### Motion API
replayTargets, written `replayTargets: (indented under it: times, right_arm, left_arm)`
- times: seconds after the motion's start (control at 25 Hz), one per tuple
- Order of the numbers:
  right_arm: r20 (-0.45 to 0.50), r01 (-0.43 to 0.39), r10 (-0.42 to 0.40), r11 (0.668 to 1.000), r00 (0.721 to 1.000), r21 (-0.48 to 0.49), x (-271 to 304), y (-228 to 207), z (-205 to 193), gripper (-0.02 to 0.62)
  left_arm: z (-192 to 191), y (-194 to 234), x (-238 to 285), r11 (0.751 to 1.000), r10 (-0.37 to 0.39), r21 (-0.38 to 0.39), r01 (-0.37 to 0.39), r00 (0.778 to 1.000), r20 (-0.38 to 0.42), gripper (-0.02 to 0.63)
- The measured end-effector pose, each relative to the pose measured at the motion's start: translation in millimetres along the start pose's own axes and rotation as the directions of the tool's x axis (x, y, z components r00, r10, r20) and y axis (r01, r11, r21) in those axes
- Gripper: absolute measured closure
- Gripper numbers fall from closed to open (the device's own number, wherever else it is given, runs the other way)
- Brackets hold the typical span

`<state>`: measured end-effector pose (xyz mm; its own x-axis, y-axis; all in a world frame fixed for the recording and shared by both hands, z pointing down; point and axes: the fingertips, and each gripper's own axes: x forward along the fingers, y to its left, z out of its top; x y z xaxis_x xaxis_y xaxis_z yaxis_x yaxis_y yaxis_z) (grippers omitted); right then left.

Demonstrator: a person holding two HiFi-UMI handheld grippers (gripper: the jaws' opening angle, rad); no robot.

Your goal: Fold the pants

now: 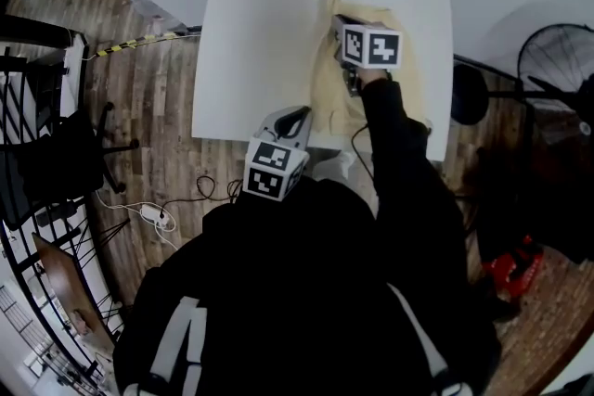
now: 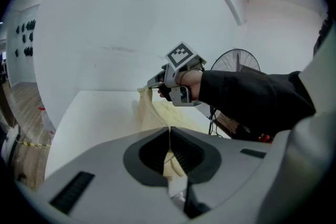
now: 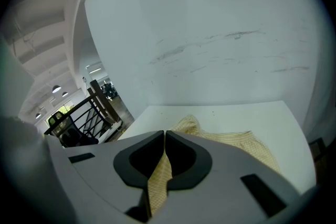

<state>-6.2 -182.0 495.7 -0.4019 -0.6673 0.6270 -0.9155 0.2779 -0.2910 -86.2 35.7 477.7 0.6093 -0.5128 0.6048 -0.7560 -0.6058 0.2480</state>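
Observation:
Pale yellow pants [image 1: 336, 70] lie on the right half of the white table [image 1: 251, 32]. My right gripper [image 1: 345, 58] hovers over their middle, shut on a fold of the fabric [image 3: 160, 178], which it holds lifted off the table. The rest of the pants [image 3: 236, 139] spread beyond it. My left gripper [image 1: 295, 121] sits at the table's near edge, shut on the near end of the pants [image 2: 173, 157]. In the left gripper view the cloth [image 2: 157, 113] rises to the right gripper [image 2: 157, 81] held in a hand.
The table's left half is bare white. A black fan [image 1: 557, 60] stands at the right, and another round black object [image 1: 469, 95] sits by the table's right edge. A black chair [image 1: 65, 153] and railing are on the left. Cables [image 1: 162, 213] lie on the wooden floor.

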Motion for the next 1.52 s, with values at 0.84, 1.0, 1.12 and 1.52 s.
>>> replayTargets:
  times: [0.84, 1.0, 1.12, 1.52]
  right_arm:
    - [0.004, -0.067, 0.067, 0.996, 0.998, -0.058, -40.9, -63.9, 8.3, 0.581]
    - [0.001, -0.082, 0.082, 0.995, 0.997, -0.059, -45.6, -84.0, 3.4, 0.581]
    - [-0.002, -0.085, 0.085, 0.995, 0.996, -0.06, -49.6, -94.8, 2.1, 0.581]
    - [-0.026, -0.09, 0.088, 0.994, 0.996, -0.055, -55.0, -130.3, -8.4, 0.581]
  left_arm:
    - [25.8, -107.0, 50.9, 0.999, -0.033, 0.036, 0.033, 0.999, 0.006, 0.594]
    - [25.1, -125.2, 68.9, 1.0, -0.023, 0.021, 0.023, 1.0, 0.006, 0.594]
    - [28.1, -135.6, 77.3, 1.0, -0.017, 0.013, 0.017, 1.0, 0.007, 0.594]
    - [32.6, -168.8, 109.0, 0.998, -0.058, -0.01, 0.058, 0.998, -0.006, 0.594]
